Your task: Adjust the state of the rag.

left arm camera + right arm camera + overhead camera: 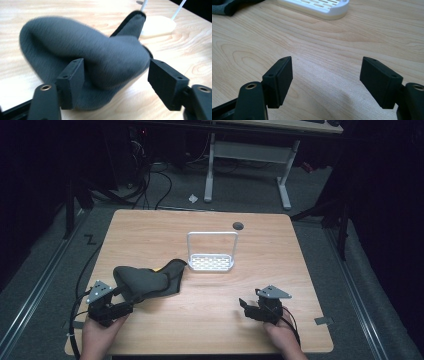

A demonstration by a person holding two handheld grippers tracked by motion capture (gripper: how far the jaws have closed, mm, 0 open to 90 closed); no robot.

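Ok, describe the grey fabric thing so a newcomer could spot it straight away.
On the wooden table, look left of the white rack, just ahead of the left gripper. The dark grey slipper lies there, the one soft, fuzzy thing among hard items.

One camera hangs above the person's edge of the surface (210,320), looking forward and down across it to the floor and a desk frame beyond. A second rides on the left hand-held gripper (122,307), low and very near, looking along its jaws at the grey cloth (82,57) just ahead of them, with the white rack (157,25) farther off behind it. A third rides on the right hand-held gripper (245,306), close above bare wood, facing ahead of its jaws to the same rack. All three views share the rack and the cloth
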